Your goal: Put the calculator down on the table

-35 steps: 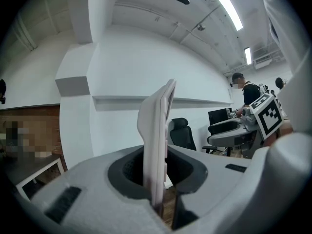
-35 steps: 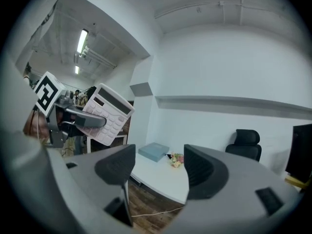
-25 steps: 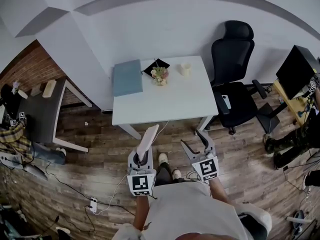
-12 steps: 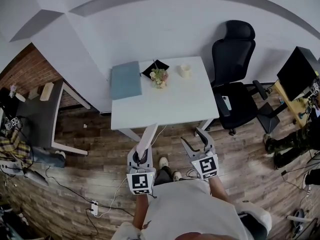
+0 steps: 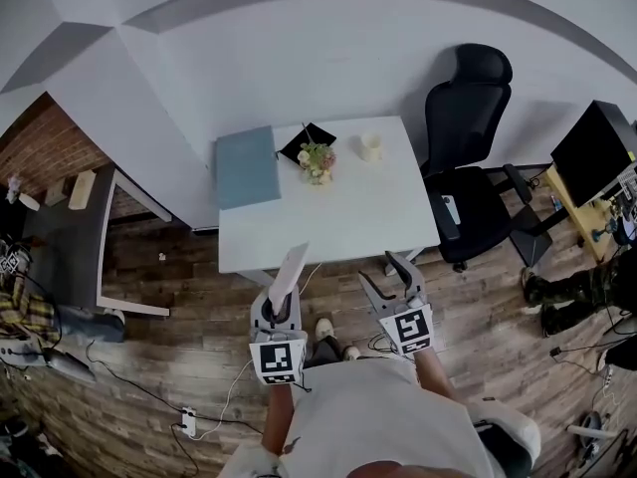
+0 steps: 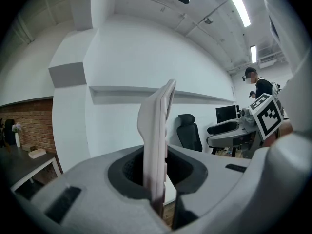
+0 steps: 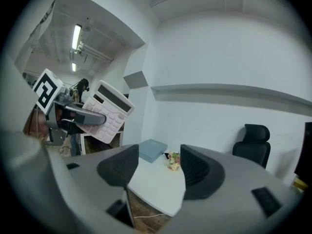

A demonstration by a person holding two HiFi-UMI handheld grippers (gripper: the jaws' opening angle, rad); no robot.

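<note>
Now the left gripper is clamping the calculator by its lower end, jaws pressing tight on it. The calculator is sticking up in the air near the white table's near edge. Beside it, the right gripper is gripping nothing, its jaws standing partly apart after just closing somewhat. A blue folder, flowers and a pale cup are sitting along the far side, and a black chair is standing at the table's right.
</note>
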